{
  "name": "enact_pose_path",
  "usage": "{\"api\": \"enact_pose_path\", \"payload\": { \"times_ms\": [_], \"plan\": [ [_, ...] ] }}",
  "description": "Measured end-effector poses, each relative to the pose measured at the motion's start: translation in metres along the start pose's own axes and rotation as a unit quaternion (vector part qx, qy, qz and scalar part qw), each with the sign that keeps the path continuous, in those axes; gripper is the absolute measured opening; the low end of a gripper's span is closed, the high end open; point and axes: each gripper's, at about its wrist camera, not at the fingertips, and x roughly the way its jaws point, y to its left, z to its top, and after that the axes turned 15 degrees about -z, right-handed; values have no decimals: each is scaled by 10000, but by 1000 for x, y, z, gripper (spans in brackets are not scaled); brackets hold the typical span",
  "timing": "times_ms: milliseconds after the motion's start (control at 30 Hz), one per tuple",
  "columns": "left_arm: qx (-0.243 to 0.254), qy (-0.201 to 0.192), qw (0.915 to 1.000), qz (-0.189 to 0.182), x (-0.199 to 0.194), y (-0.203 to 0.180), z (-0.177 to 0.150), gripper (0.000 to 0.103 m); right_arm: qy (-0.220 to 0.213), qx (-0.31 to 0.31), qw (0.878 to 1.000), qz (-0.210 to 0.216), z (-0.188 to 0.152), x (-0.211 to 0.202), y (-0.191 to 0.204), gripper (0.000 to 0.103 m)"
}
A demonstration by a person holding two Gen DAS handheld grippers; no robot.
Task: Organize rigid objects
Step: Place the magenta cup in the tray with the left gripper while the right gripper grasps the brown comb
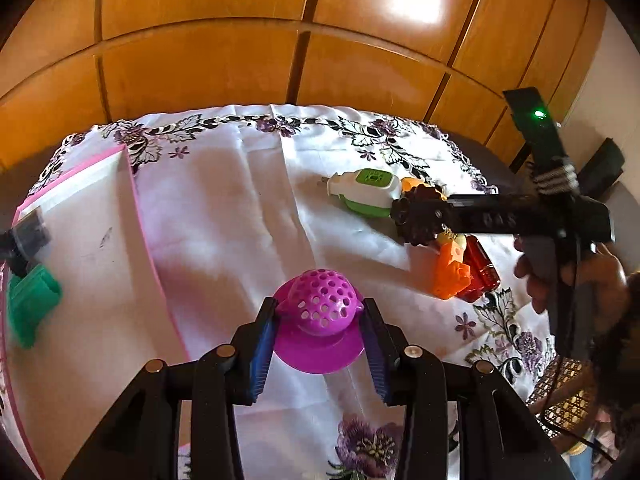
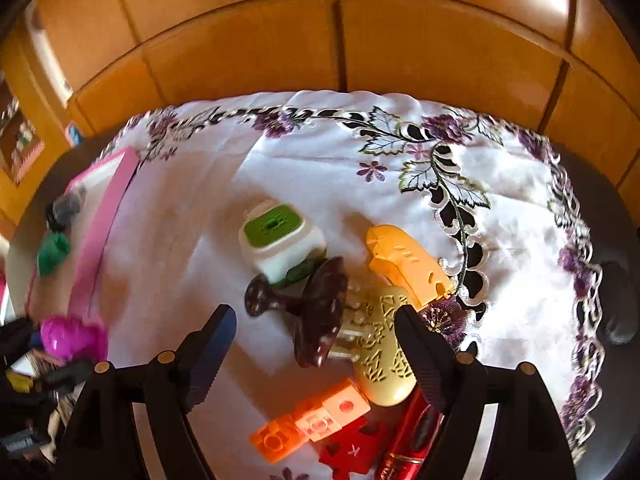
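Observation:
My left gripper (image 1: 319, 316) is shut on a magenta perforated dome strainer (image 1: 320, 316) and holds it over the tablecloth, just right of the pink-rimmed white tray (image 1: 136, 200). The strainer also shows in the right wrist view (image 2: 72, 338). My right gripper (image 2: 316, 328) is open above a pile of objects: a dark brown stemmed stand (image 2: 316, 312), a cream perforated case (image 2: 380, 352), a yellow-orange plastic piece (image 2: 404, 264), a white and green plug-in device (image 2: 280, 240), orange blocks (image 2: 312, 420), a red puzzle piece (image 2: 352, 448) and a red tube (image 2: 408, 440).
The tray holds a green object (image 1: 30, 300) and a grey-black object (image 1: 28, 236). The white floral tablecloth (image 1: 240, 184) covers a dark table against wooden cabinet doors (image 1: 240, 60). The right gripper's body and the hand on it (image 1: 560, 220) show in the left wrist view.

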Motion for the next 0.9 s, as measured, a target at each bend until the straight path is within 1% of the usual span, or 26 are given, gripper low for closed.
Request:
{"api": "enact_pose_path", "payload": {
  "times_ms": [100,167,200,233,300,367,400,633,767,900],
  "plan": [
    [-43,-28,10000,-6,-5,1,-3,42,89,160,9998,-15,6,10,0,83],
    [-79,-28,10000,-14,-7,2,-6,42,200,128,9997,-5,6,16,4,83],
    [-101,-24,9999,-16,-8,3,-8,42,133,26,9999,-25,6,15,8,82],
    [-121,-16,9999,-13,-8,4,-9,42,122,-57,9999,7,6,15,11,74],
    [-171,-2,9999,-15,-9,5,-12,42,132,-280,9995,26,3,15,19,69],
    [-193,11,9998,4,-8,5,-15,42,-30,-591,9981,-160,1,13,30,69],
    [-193,11,9998,11,-8,5,-15,42,-53,-625,9978,-189,0,13,30,69],
    [-158,-62,9998,70,-16,4,-17,42,-61,-619,9978,-248,0,14,28,69],
    [-340,-259,9990,141,-35,18,-17,42,-90,-643,9973,-333,-1,13,28,69],
    [-670,-565,9957,302,-62,44,-13,42,-121,-731,9963,-431,-3,12,30,69]
  ]
}}
